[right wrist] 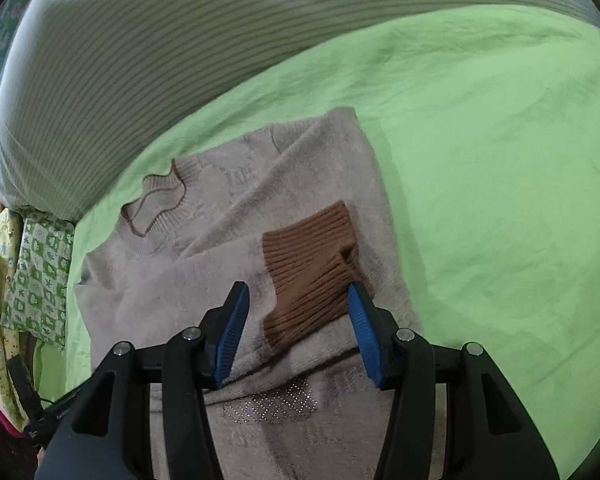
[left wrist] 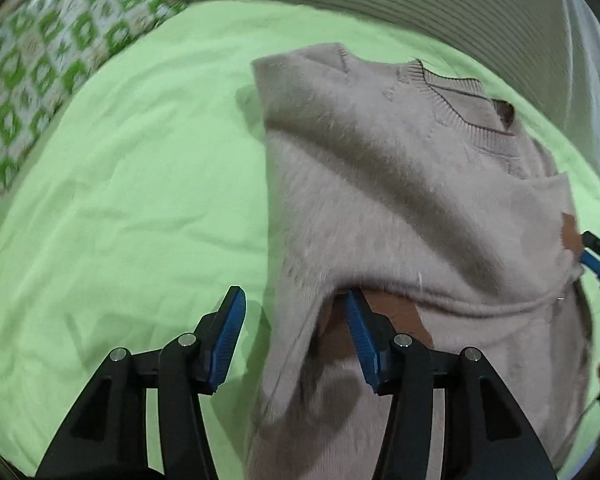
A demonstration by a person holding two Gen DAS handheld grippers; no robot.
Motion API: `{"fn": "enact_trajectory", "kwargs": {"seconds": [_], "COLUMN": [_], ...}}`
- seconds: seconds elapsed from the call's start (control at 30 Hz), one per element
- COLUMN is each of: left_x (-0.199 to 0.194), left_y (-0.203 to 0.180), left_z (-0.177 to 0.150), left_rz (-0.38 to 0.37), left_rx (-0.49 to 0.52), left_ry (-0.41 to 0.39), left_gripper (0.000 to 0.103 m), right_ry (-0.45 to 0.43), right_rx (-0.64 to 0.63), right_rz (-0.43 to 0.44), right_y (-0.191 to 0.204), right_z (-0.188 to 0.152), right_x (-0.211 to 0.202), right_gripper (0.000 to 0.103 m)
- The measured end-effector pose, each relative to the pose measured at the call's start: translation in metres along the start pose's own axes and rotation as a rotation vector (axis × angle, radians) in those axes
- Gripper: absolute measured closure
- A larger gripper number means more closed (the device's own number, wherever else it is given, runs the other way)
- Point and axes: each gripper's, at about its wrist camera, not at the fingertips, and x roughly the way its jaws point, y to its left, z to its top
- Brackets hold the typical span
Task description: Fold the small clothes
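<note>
A: Well, the green bed sheet (right wrist: 480, 160) is big and smooth, and the fuzzy beige sweater (right wrist: 188, 280) lies on it — soft, light, floppy.

B: Where to grab?

A: I think the brown ribbed cuff (right wrist: 312, 272) — thicker, less slippy. The right gripper (right wrist: 296, 332) is wide around it. The left gripper (left wrist: 296, 336) is wide too, at a fold.

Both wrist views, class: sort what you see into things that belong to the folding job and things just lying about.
Job:
sweater
brown cuff
left tongs, open
right tongs, open

Lying about:
green sheet
striped bolster
patterned pillow
</note>
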Motion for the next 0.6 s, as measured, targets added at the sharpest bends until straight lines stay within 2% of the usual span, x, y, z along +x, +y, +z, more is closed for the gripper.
{"fn": "enact_trajectory", "kwargs": {"seconds": [0.13, 0.23, 0.3, 0.33, 0.37, 0.43, 0.6], "left_x": [0.016, 0.024, 0.020, 0.018, 0.016, 0.009, -0.003], "left_y": [-0.006, -0.011, -0.005, 0.000, 0.007, 0.025, 0.052], "left_z": [0.011, 0.018, 0.014, 0.011, 0.007, -0.002, -0.020], "left_rz": [0.068, 0.112, 0.156, 0.157, 0.146, 0.123, 0.088], "left_rx": [0.011, -0.050, -0.136, -0.175, -0.248, -0.387, -0.594], "left_ry": [-0.005, -0.030, -0.080, -0.089, -0.099, -0.122, -0.159], "left_gripper": [0.046, 0.042, 0.043, 0.045, 0.047, 0.051, 0.053], "right_ry": [0.019, 0.023, 0.017, 0.016, 0.010, -0.051, -0.257], "right_rx": [0.041, 0.076, 0.084, 0.085, 0.087, 0.048, -0.175], "right_rz": [-0.020, -0.034, -0.054, -0.045, -0.034, 0.039, 0.282], "right_y": [-0.003, -0.005, -0.005, -0.003, 0.000, 0.018, 0.091], "right_z": [0.000, 0.000, 0.001, 0.002, 0.003, 0.010, 0.035], "right_x": [0.009, 0.017, 0.019, 0.019, 0.017, 0.002, -0.074], "right_gripper": [0.050, 0.053, 0.073, 0.095, 0.097, 0.098, 0.098]}}
